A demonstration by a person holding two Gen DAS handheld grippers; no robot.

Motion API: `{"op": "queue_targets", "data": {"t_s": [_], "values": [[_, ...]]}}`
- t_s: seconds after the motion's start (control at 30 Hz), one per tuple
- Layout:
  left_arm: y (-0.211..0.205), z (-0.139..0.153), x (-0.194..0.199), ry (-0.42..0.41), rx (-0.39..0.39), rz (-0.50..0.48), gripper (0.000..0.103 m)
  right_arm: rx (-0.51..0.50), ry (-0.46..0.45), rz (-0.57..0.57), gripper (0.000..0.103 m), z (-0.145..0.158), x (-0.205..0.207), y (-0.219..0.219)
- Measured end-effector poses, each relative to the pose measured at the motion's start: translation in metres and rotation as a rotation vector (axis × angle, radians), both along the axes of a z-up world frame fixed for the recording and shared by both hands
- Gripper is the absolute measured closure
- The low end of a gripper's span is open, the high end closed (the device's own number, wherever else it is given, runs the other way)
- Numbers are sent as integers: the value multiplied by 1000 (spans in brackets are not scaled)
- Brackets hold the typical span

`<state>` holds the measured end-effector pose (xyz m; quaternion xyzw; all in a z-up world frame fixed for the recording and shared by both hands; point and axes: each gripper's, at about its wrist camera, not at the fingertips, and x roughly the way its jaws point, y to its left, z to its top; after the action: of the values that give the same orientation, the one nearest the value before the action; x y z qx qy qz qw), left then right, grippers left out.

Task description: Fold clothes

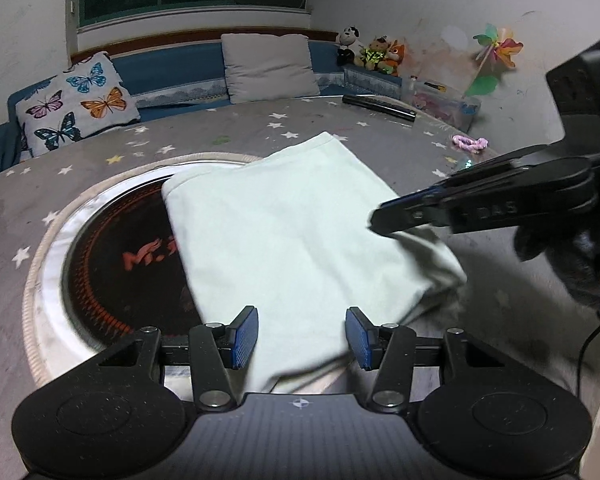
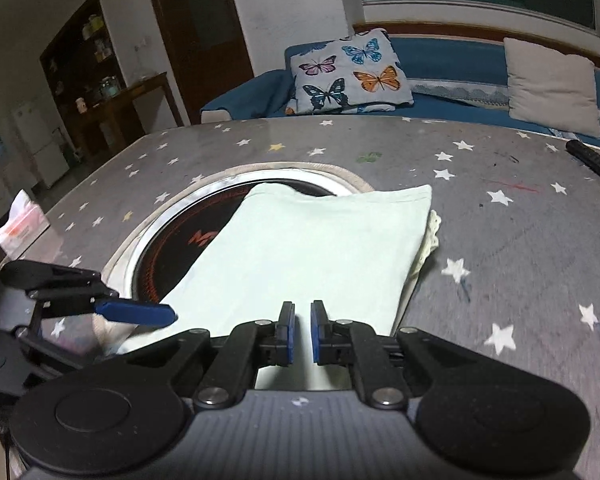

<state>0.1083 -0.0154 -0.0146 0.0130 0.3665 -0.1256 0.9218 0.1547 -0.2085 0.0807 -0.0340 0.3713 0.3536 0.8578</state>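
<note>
The pale green cloth [image 1: 284,236] lay in a flat folded oblong on the table [image 1: 100,168], half over the round hob [image 1: 112,248]. The left gripper [image 1: 302,338] hovered over its near edge with jaws spread and empty, while the right gripper [image 2: 302,330] had jaws nearly clenched, seemingly pinching the rumpled near corner, though a thin gap showed. If another fold is meant, I judged it best to take both near corners through every layer, lift evenly, and lay edge upon edge.
</note>
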Motion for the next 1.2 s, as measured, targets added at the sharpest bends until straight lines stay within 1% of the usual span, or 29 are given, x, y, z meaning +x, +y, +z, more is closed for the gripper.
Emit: {"op": "queue_targets", "data": {"t_s": [0.1, 0.17, 0.27, 0.3, 0.37, 0.43, 0.47, 0.5, 0.57, 0.6, 0.67, 0.73, 0.87, 0.9, 1.0, 1.03, 1.07, 1.13, 1.2], "values": [[6, 1, -13, -6, 10, 10, 50, -16, -19, 15, 94, 2, -14, -2], [11, 2, -22, -9, 16, 17, 47, -25, -30, 27, 94, 3, -22, -3], [13, 2, -32, -17, 36, 22, 45, -36, -47, 44, 94, 5, -34, -4], [14, 1, -33, -18, 44, 27, 46, -37, -52, 50, 93, 6, -38, -4], [16, -1, -34, -18, 55, 40, 47, -53, -70, 65, 87, 5, -46, -5], [17, -2, -33, -24, 55, 56, 49, -75, -82, 67, 86, 2, -50, -6], [17, -3, -33, -28, 59, 59, 55, -86, -89, 67, 86, 1, -52, -6], [17, -4, -33, -31, 66, 60, 57, -98, -95, 68, 86, -1, -53, -7], [17, -6, -32, -31, 77, 66, 73, -121, -107, 69, 86, -3, -57, -8], [17, -7, -32, -31, 82, 69, 76, -132, -113, 69, 86, -5, -59, -9], [19, -8, -32, -29, 76, 77, 85, -150, -113, 62, 85, -9, -59, -10], [21, -9, -33, -29, 68, 82, 90, -160, -109, 56, 85, -13, -58, -12], [22, -7, -35, -19, 71, 82, 90, -170, -101, 47, 84, -18, -57, -15], [22, -6, -36, -17, 71, 82, 87, -172, -102, 48, 84, -17, -57, -16], [26, 0, -38, -22, 63, 86, 87, -165, -107, 57, 84, -9, -57, -17], [27, 3, -38, -25, 60, 88, 83, -162, -109, 60, 84, -7, -57, -18], [27, 7, -37, -31, 59, 95, 73, -159, -111, 64, 84, -4, -56, -18], [27, 13, -31, -45, 57, 109, 62, -145, -120, 55, 84, 2, -52, -19], [25, 18, -21, -55, 54, 117, 61, -131, -135, 37, 83, 8, -44, -19]]}}
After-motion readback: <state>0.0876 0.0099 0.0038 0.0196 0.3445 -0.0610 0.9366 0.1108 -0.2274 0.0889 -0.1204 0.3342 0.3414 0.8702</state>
